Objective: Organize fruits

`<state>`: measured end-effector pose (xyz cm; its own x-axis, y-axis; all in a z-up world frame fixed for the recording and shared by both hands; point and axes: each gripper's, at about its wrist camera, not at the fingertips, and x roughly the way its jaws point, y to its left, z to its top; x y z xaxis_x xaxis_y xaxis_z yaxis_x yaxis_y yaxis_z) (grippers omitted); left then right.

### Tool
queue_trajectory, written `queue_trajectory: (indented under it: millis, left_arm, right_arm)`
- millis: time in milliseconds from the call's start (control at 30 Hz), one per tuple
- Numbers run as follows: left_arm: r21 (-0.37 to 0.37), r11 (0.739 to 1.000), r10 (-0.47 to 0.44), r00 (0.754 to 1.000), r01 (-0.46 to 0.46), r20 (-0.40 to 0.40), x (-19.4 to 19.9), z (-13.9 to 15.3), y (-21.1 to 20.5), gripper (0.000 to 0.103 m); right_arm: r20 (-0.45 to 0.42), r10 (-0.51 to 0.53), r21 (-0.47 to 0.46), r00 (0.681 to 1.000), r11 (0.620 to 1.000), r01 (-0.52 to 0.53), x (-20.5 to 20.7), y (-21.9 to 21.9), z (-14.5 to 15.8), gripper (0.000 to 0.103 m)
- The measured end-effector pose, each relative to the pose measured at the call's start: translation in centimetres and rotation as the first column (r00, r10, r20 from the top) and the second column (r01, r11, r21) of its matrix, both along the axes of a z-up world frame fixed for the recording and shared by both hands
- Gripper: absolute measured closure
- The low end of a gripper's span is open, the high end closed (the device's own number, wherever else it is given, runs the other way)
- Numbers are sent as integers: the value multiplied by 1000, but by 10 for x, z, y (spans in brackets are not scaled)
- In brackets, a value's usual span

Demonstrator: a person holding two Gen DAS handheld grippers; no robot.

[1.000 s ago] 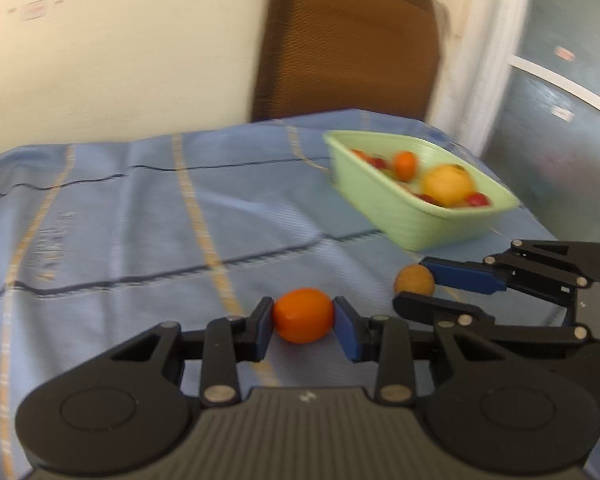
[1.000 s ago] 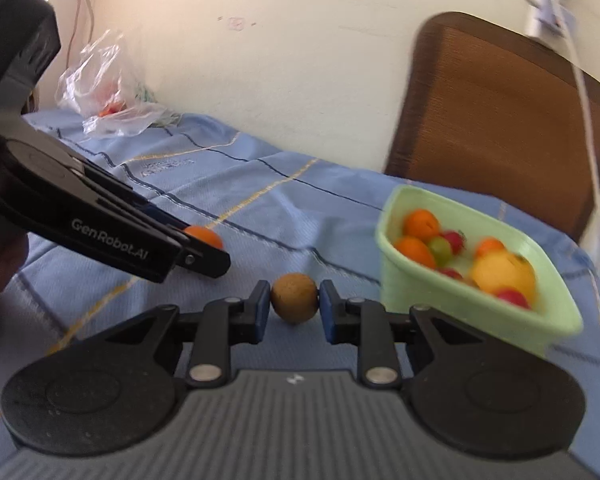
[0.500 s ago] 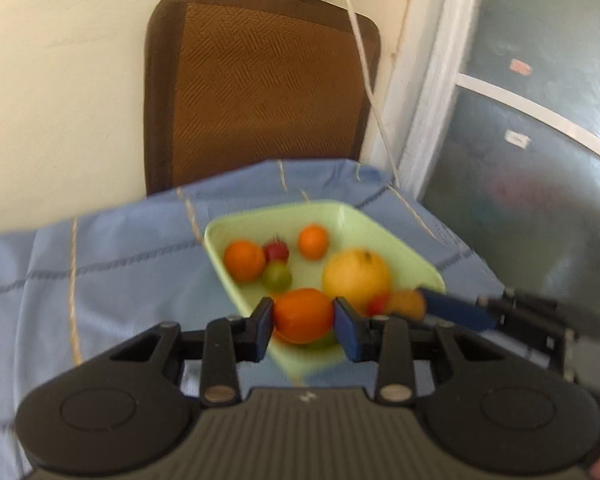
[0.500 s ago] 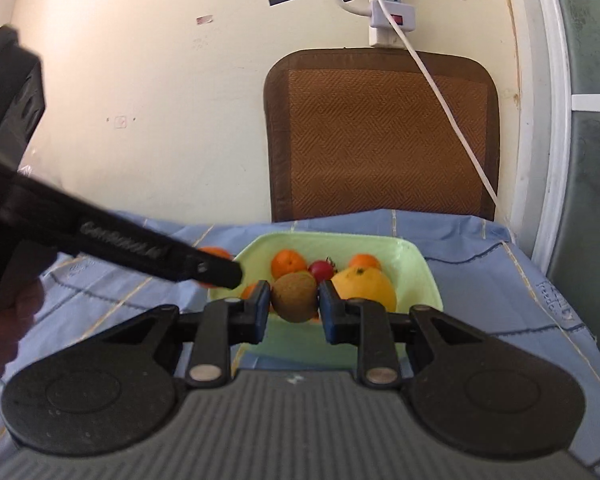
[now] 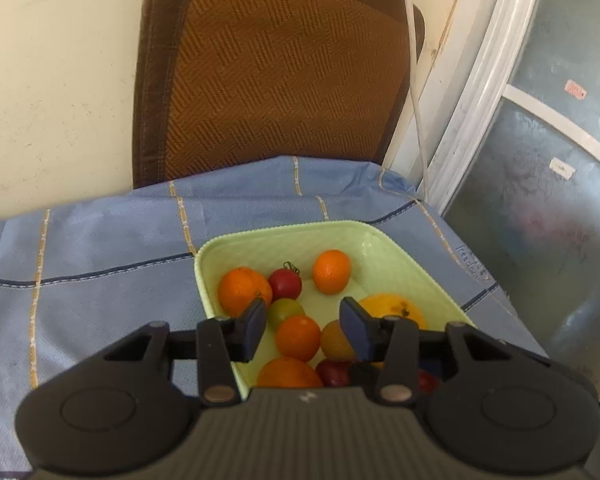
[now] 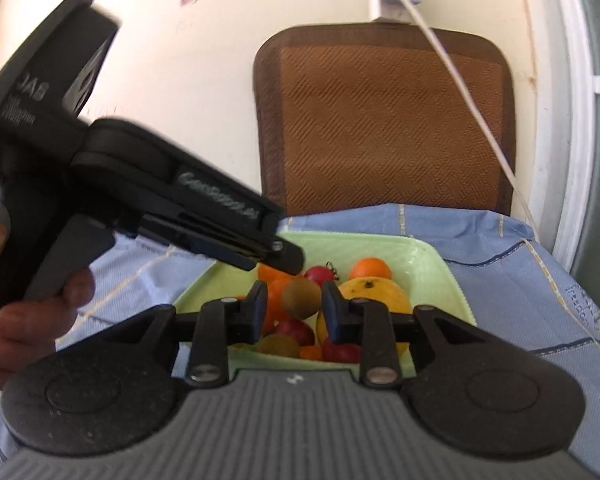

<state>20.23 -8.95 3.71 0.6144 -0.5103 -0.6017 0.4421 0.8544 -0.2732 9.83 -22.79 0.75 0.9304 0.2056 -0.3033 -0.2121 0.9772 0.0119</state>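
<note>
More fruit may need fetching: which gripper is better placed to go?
Left, probably: the left gripper is open and empty over the basket, while the right gripper has a kiwi between its fingers.

Basket (image 5: 416,268): pale green plastic with a fine embossed weave texture, semi-matt. Tablecloth (image 5: 100,248): blue woven cloth, matt, with stitched stripes; chair back (image 5: 276,68): coarse brown herringbone weave inside a darker smooth border. Both grippers (image 5: 303,326) (image 6: 293,307): matt black plastic, lightly grained, with small bright metal pins; the kiwi (image 6: 301,298) looks dull and fuzzy, the oranges (image 5: 331,271) glossy and pitted.
</note>
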Motion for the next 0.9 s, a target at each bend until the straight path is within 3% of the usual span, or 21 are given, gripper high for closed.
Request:
queue_trajectory:
  millis: [200, 400, 467, 500, 700, 900]
  left_arm:
    - [-8, 998, 66, 996, -66, 63, -34, 23, 19, 59]
    - [110, 979, 154, 975, -172, 158, -91, 23, 29, 51]
    - [133, 970, 179, 969, -203, 170, -107, 16, 31, 49]
    - [137, 967, 191, 967, -215, 168, -114, 13, 33, 49]
    - [193, 943, 243, 956, -272, 161, -140, -11, 38, 49]
    - [203, 922, 303, 942, -328, 147, -153, -29, 50, 49]
  right_arm:
    - [47, -86, 137, 995, 987, 79, -16, -25, 10, 71]
    - [0, -178, 309, 984, 936, 169, -47, -44, 12, 67]
    - [-32, -197, 361, 980, 912, 195, -54, -45, 6, 57]
    - [-49, -204, 381, 978, 901, 207, -59, -44, 2, 58]
    - [-138, -184, 400, 973, 888, 225, -78, -33, -15, 58]
    - [-89, -184, 391, 979, 897, 204, -89, -29, -18, 58]
